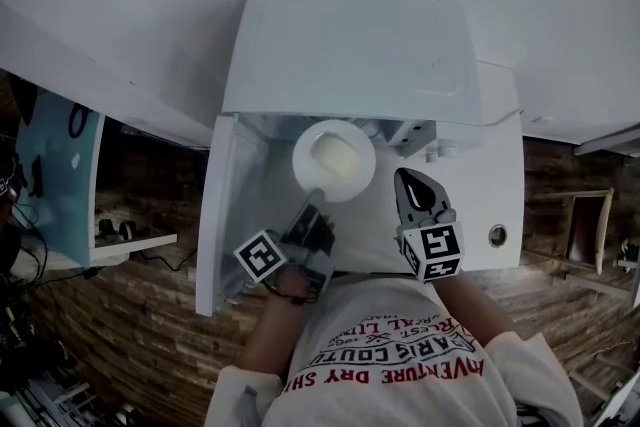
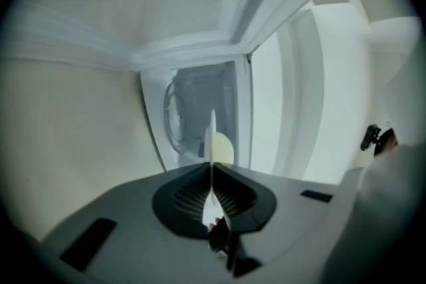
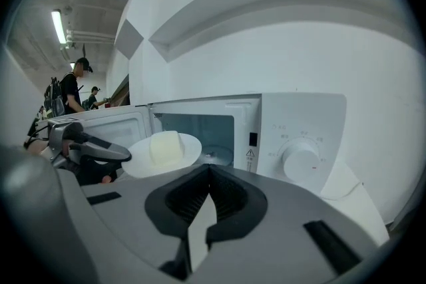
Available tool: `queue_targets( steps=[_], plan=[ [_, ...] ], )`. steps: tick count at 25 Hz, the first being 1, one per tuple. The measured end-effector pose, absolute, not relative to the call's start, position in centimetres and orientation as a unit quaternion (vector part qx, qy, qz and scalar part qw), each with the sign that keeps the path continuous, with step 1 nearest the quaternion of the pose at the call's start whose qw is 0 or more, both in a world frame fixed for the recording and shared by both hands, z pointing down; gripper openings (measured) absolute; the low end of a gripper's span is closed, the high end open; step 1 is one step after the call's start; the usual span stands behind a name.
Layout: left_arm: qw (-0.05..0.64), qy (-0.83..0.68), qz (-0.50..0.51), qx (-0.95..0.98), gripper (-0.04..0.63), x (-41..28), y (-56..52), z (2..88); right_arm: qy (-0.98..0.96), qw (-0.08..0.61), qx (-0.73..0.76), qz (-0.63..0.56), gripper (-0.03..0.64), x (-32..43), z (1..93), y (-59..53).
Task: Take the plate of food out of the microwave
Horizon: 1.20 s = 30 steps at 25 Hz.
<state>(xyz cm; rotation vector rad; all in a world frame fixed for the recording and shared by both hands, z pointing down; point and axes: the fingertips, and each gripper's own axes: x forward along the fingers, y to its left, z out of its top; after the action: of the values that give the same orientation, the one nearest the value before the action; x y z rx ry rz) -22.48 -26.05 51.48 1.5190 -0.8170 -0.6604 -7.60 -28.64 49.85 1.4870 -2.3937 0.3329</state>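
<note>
**Plate of food at the microwave's mouth**

Plate (image 1: 303, 158) at centre frame in the head view, up in the air just in front of the open microwave (image 1: 350, 55), with a pale lump of food (image 1: 335, 153) on it. The left gripper (image 1: 313, 198), just below, has its jaws clamped on the near rim, and its own view shows the plate edge-on between them. The door (image 1: 228, 215) stands open at left. The right gripper (image 1: 405, 177), lower right of the plate, has its jaws together on nothing. This looks like the carry-out step. The next move, I'd say, calls for a level plate, a path clear of the door, and a spot to set it down.
</note>
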Motion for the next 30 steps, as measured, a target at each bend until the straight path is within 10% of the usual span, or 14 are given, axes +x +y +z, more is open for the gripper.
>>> queue_targets(
  steps=[30],
  plan=[
    [0.557,-0.321,-0.31,0.7,0.015,-23.0,-24.7,40.9,-0.845,0.081,0.527,0.041,0.009,-9.0,40.8,-26.8]
  ],
)
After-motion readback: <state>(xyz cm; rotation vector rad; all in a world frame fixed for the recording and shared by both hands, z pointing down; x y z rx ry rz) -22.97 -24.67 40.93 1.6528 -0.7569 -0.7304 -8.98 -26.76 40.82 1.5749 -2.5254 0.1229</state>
